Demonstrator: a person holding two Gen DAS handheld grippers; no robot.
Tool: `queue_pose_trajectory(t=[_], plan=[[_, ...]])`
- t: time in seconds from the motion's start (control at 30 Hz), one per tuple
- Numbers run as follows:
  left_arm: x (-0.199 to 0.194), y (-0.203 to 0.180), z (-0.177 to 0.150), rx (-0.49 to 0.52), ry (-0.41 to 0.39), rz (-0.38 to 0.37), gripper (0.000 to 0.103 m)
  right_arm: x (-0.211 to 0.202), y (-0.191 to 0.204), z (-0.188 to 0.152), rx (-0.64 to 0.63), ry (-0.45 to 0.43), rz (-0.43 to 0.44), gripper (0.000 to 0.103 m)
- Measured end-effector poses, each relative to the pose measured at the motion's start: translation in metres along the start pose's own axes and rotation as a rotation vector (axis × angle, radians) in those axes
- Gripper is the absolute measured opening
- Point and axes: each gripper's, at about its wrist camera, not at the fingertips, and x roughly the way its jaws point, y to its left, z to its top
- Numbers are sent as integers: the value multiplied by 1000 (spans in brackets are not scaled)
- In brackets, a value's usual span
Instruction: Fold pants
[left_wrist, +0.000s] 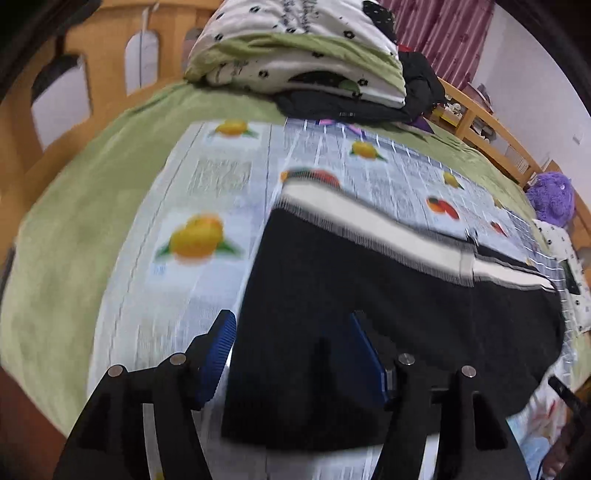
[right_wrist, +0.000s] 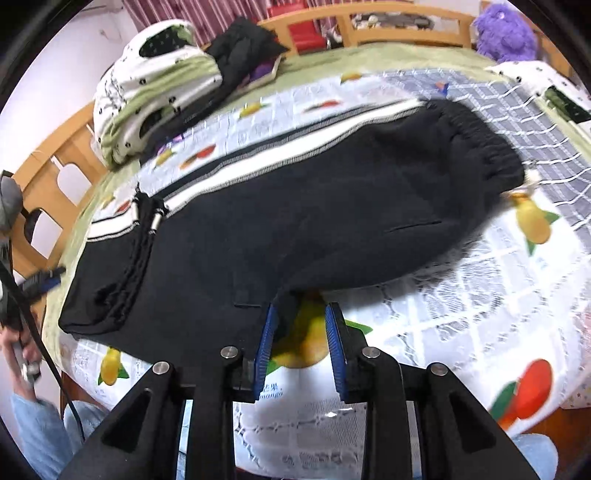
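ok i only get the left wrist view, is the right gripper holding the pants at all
observer: No. The right gripper is open, with just the near edge of the black pants between its spread fingers.
operator: where's the drawstring
observer: Two cords with metal tips lie on the pants beside the white stripe, at the left of the right wrist view.
operator: and the other end
observer: It finishes in a gathered elastic band at the far right, resting on the fruit-print cloth.

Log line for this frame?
task: fold pants | pants: flat on bed | left gripper: open over pants | right gripper: open at near edge
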Motion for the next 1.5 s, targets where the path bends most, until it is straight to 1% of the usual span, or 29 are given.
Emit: queue_pose_trajectory(t=[0.13, 0.2, 0.23, 0.27, 0.37, 0.43, 0.53, 0.6, 0.63, 0.67, 0.7, 0.73, 0.77, 0.83, 0.87, 0.9, 0.93, 1.03, 1.07, 1.1, 1.13, 1.17, 1.23, 1.27, 1.33, 1.4, 1.43, 1.47, 1.5], plan=[[-7, 31, -40, -125, 21, -101, 61, -4, 1, 0, 6, -18, 30, 29], [-7, 43, -56, -186, 21, -119, 61, -3, 4, -5, 16, -8, 52, 29], [-5, 49, -62, -217, 23, -146, 61, -1, 6, -7, 14, -2, 64, 29], [-1, 55, -68, -264, 22, -194, 61, 0, 9, -8, 11, 2, 70, 29], [5, 62, -69, -338, -11, -264, 67, 2, 14, -11, -3, 7, 78, 29], [12, 62, -65, -378, -28, -300, 73, 4, 16, -11, 4, 15, 92, 29], [19, 58, -61, -411, -47, -297, 73, 4, 16, -11, 19, 18, 112, 29], [20, 53, -56, -417, -56, -267, 69, 5, 16, -13, 24, 18, 120, 29], [19, 52, -56, -416, -54, -236, 57, 6, 15, -14, 26, 19, 124, 29], [16, 50, -54, -420, -60, -190, 43, 7, 14, -15, 26, 21, 127, 29], [13, 48, -52, -420, -72, -169, 36, 8, 13, -16, 26, 22, 129, 29], [5, 43, -48, -402, -104, -161, 23, 8, 12, -16, 27, 21, 132, 29], [-5, 38, -43, -373, -133, -153, 20, 7, 10, -16, 31, 17, 138, 29], [-23, 13, -31, -283, -191, -102, 19, 4, 6, -15, 36, 1, 150, 29], [-35, -8, -24, -218, -229, -74, 19, 0, 4, -13, 36, -13, 155, 29], [-46, -30, -18, -159, -258, -63, 19, -4, 1, -11, 35, -28, 161, 29], [-55, -55, -11, -106, -279, -74, 18, -8, -2, -9, 33, -40, 164, 29], [-70, -114, 2, 3, -303, -129, 18, -21, -13, -3, 20, -78, 158, 29], [-74, -142, 5, 53, -308, -163, 17, -25, -18, -2, 20, -87, 151, 29], [-74, -161, 5, 84, -307, -193, 17, -28, -24, -1, 22, -91, 140, 29], [-74, -178, 4, 111, -300, -222, 17, -31, -31, -1, 25, -90, 128, 29], [-71, -204, 3, 149, -284, -264, 17, -34, -38, -1, 28, -90, 119, 29], [-63, -238, -1, 195, -254, -318, 17, -42, -55, -4, 40, -88, 95, 29], [-57, -261, -6, 227, -232, -357, 17, -45, -61, -5, 45, -88, 87, 29], [-48, -289, -14, 267, -206, -416, 17, -52, -75, -9, 58, -88, 68, 29], [-33, -315, -24, 284, -142, -505, 17, -58, -88, -11, 71, -88, 46, 29], [-31, -319, -32, 284, -113, -531, 17, -60, -93, -13, 77, -87, 41, 29], [-22, -327, -37, 281, -49, -576, 19, -61, -98, -13, 85, -86, 40, 29], [-17, -329, -40, 276, -6, -601, 20, -62, -102, -14, 93, -84, 42, 29]])
